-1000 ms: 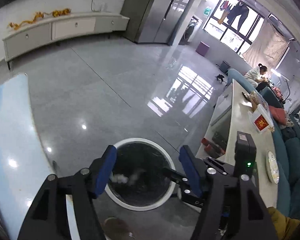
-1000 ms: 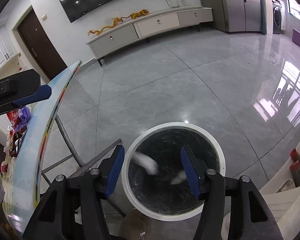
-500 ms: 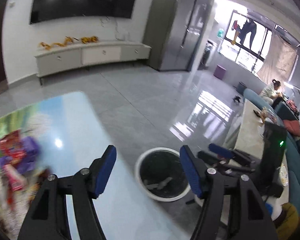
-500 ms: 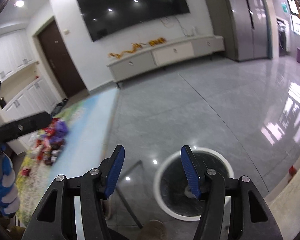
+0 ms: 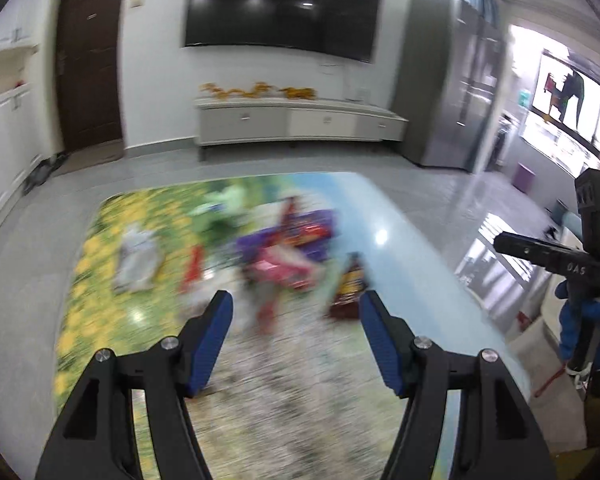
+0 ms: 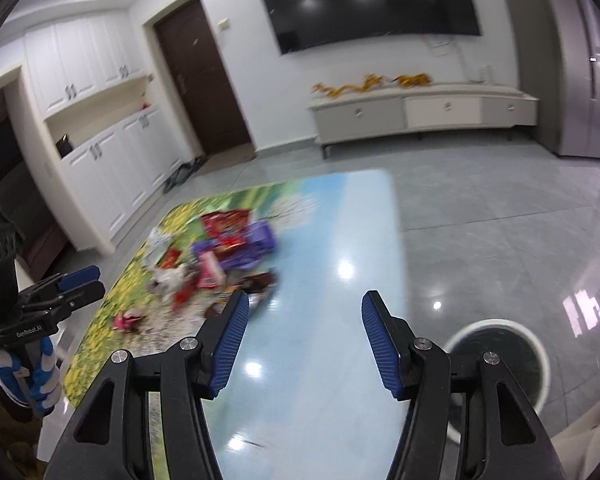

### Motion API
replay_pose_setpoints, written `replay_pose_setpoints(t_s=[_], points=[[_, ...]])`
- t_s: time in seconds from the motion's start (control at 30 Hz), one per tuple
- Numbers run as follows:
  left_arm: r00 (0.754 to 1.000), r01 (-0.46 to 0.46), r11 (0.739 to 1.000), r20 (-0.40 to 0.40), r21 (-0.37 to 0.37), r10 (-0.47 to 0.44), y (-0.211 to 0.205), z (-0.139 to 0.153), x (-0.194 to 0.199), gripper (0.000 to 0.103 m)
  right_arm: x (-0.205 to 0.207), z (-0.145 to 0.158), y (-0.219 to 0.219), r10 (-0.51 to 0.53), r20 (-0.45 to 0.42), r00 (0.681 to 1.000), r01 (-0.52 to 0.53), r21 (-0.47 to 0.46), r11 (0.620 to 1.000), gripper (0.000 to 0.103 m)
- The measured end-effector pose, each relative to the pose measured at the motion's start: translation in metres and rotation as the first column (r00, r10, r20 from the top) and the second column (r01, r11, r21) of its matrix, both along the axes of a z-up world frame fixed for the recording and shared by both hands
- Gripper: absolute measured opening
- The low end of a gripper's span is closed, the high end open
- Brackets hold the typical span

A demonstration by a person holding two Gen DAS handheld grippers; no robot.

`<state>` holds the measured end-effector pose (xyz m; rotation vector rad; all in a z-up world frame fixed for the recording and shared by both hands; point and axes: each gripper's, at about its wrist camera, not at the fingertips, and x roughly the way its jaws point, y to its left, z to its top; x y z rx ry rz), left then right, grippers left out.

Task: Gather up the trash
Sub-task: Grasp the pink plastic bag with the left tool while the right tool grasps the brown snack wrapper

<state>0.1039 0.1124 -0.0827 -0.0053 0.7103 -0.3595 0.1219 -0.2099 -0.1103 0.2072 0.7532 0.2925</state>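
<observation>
1. Nearest, the left gripper point(image 5: 296, 336) hangs over the table point(image 5: 400, 248) with its blue jaws spread apart and nothing between them.
2. Likewise empty, the right gripper point(image 6: 302, 338) hovers over the glossy blue part of the table point(image 6: 352, 216); its jaws are opening.
3. Just beyond both grippers, a heap of trash point(image 6: 224, 256) lies on the flowery half of the table: red, pink and purple wrappers and crumpled white bits, blurred in the left view point(image 5: 284, 248).
4. A dark brown packet point(image 5: 350, 284) lies at the heap's right edge, just ahead of the left gripper's right finger.
5. Down on the floor right of the table stands the round white-rimmed bin point(image 6: 500, 364).
6. Farthest, a low white cabinet point(image 6: 424, 114) stands under a wall television point(image 6: 364, 2).
</observation>
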Motion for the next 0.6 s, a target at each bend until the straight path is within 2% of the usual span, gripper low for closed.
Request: replay_pose_setpoints(t_s=[0.03, 0.07, 0.2, 0.27, 0.4, 0.6], points=[[1.0, -0.021, 1.0, -0.004, -0.002, 0.021, 0.014, -0.004, 0.0, 0.064, 0.006, -0.004, 0.009, 0.014, -0.016, 1.0, -0.014, 0.009, 1.0, 0.07], [0.999, -0.041, 0.999, -0.014, -0.004, 0.041, 0.029, -0.01, 0.006, 0.064, 0.013, -0.009, 0.019, 0.023, -0.037, 0.999, -0.023, 0.012, 1.0, 0.072], [0.995, -0.054, 0.999, -0.081, -0.01, 0.053, 0.066, -0.041, 0.016, 0.064, 0.045, -0.033, 0.06, 0.061, -0.139, 0.988, -0.059, 0.02, 0.998, 0.072], [0.994, -0.048, 0.999, -0.103, 0.006, 0.048, 0.073, -0.054, 0.019, 0.064, 0.06, -0.045, 0.071, 0.049, -0.182, 0.982, -0.047, 0.016, 0.999, 0.072], [0.988, 0.025, 0.999, -0.152, 0.026, -0.021, 0.078, -0.078, 0.026, 0.064, 0.086, -0.066, 0.092, 0.017, -0.258, 0.966, -0.016, 0.008, 1.0, 0.072], [0.979, 0.075, 0.997, -0.194, 0.026, -0.068, 0.072, -0.098, 0.035, 0.063, 0.109, -0.087, 0.107, -0.009, -0.317, 0.948, 0.006, -0.01, 1.0, 0.071]])
